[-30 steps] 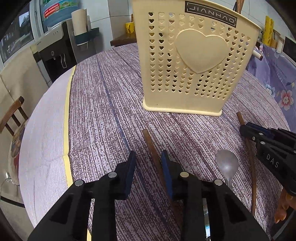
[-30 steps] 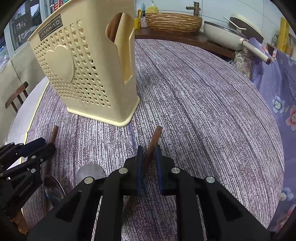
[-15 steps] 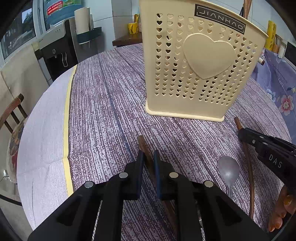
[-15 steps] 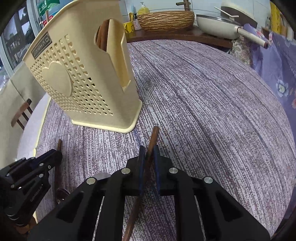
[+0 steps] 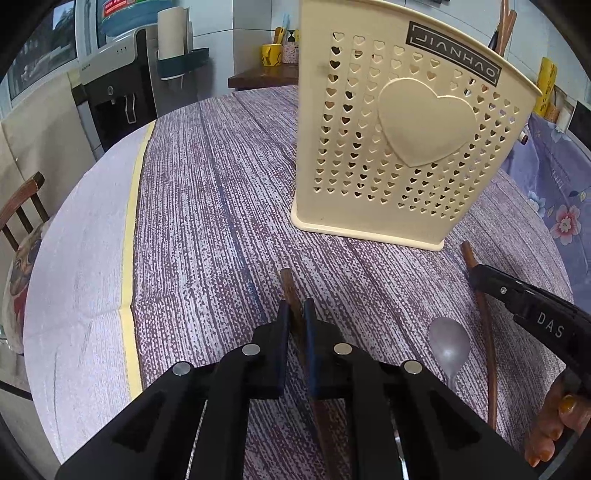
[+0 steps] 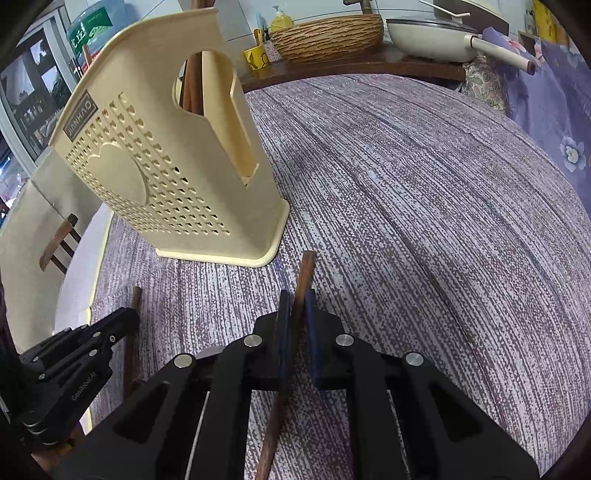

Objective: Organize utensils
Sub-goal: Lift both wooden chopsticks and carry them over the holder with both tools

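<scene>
My left gripper is shut on a brown chopstick, held a little above the table. My right gripper is shut on another brown chopstick, lifted off the cloth. The cream utensil holder with heart holes stands upright ahead of both; it also shows in the right wrist view, with chopsticks standing in its end slot. A metal spoon lies on the cloth between the grippers. The right gripper appears at the right of the left wrist view; the left gripper shows at lower left of the right wrist view.
The round table has a purple striped cloth. A wooden chair stands at the left edge. A counter behind holds a woven basket, a pan and a yellow mug. A water dispenser stands far left.
The left gripper has closed on its chopstick and risen. The right gripper has lifted its chopstick and moved towards the holder.
</scene>
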